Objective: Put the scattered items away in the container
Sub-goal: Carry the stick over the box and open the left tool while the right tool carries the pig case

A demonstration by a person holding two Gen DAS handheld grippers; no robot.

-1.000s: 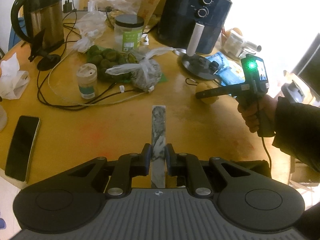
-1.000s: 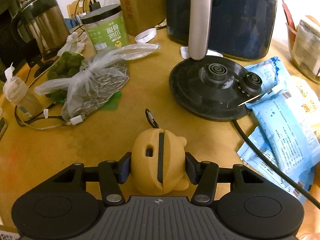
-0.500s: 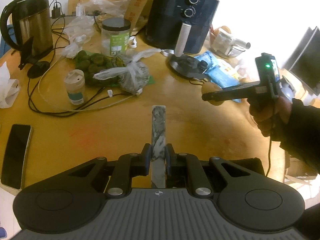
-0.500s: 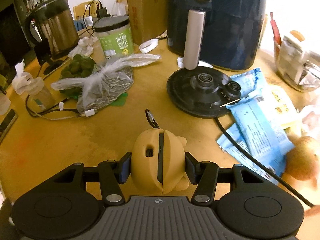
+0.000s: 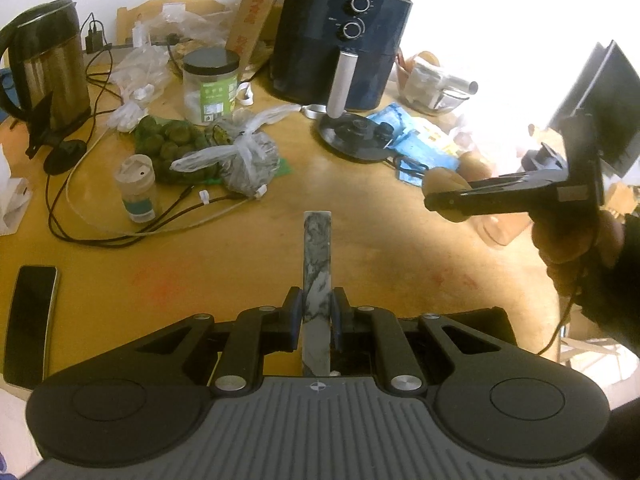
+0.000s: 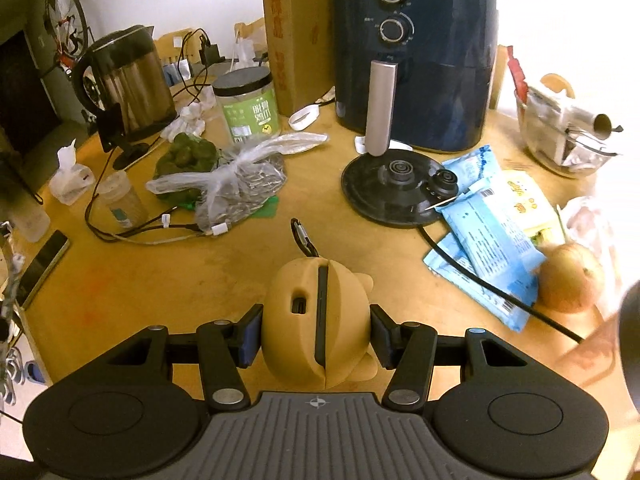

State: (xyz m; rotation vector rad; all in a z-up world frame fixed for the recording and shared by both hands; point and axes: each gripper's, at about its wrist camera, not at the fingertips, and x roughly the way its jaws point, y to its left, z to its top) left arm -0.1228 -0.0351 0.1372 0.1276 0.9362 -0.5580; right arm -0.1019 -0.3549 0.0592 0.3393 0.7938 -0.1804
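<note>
Left gripper point(image 5: 316, 312): we hold a grey marbled bar point(image 5: 317, 264) pinched between nearly closed fingers, its far end pointing away over the table point(image 5: 240, 272).

Right gripper point(image 6: 316, 332): fingers part open, clamped on both sides of a tan toy point(image 6: 316, 320), with a black clip point(image 6: 303, 237) at its far end. Seen from the left wrist, we carry it raised at the right.

Far: air fryer point(image 6: 416, 60), kettle point(image 6: 128, 84), jar point(image 6: 250, 106). Right: apple point(image 6: 570, 278), blue packets point(image 6: 488, 236). Left edge: phone point(image 5: 30, 328).
</note>
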